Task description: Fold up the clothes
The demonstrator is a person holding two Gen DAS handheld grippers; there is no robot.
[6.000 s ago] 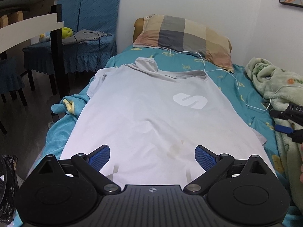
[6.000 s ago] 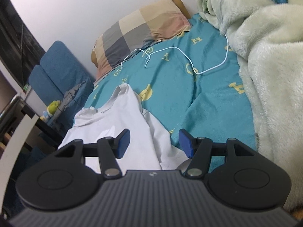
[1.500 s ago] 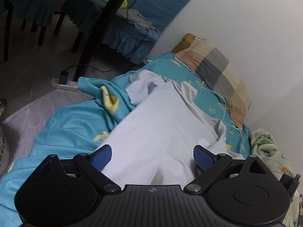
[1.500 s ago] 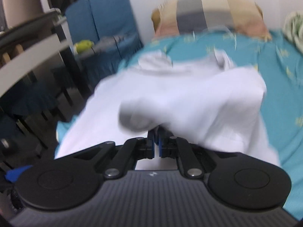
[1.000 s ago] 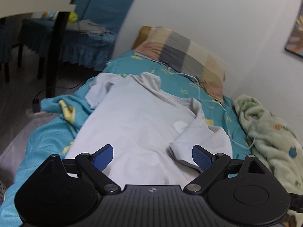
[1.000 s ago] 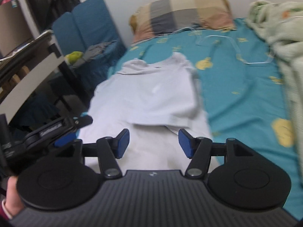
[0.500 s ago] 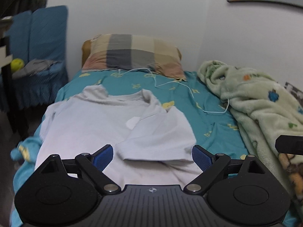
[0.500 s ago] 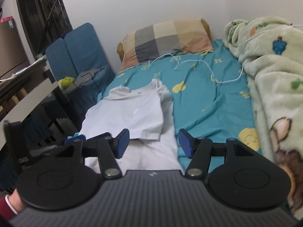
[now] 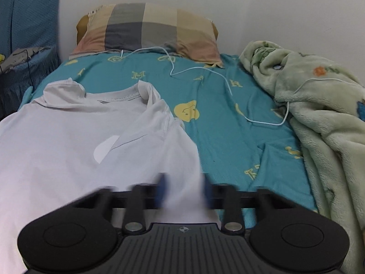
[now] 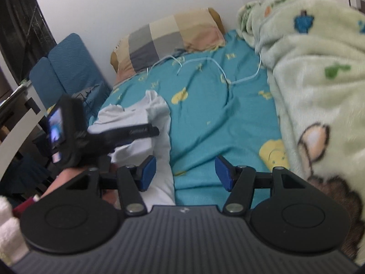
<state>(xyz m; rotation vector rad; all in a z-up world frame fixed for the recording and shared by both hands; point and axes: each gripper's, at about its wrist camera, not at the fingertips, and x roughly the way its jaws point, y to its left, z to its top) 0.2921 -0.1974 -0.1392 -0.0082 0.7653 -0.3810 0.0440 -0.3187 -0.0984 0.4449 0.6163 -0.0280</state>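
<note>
Now one white shirt (image 9: pixel 75 150) lies on the left part of the bed (image 9: pixel 223 123), on the teal sheet, with its right side folded over the chest. The left claw (image 9: pixel 183 193) is closing, its two blue pads are blurred, and the right edge of the shirt stands between them; whether they already press the cloth I cannot tell from the blur. The right claw (image 10: pixel 185 173) is partly open and holds nothing, with one pad over the shirt edge and one over the sheet. At the head of the bed is one checked pillow (image 9: pixel 148 29). One white cable (image 9: pixel 205 70) runs across the sheet to one green blanket (image 9: pixel 319 118) on the right. One hand (image 10: pixel 61 180) holds the left tool.
</note>
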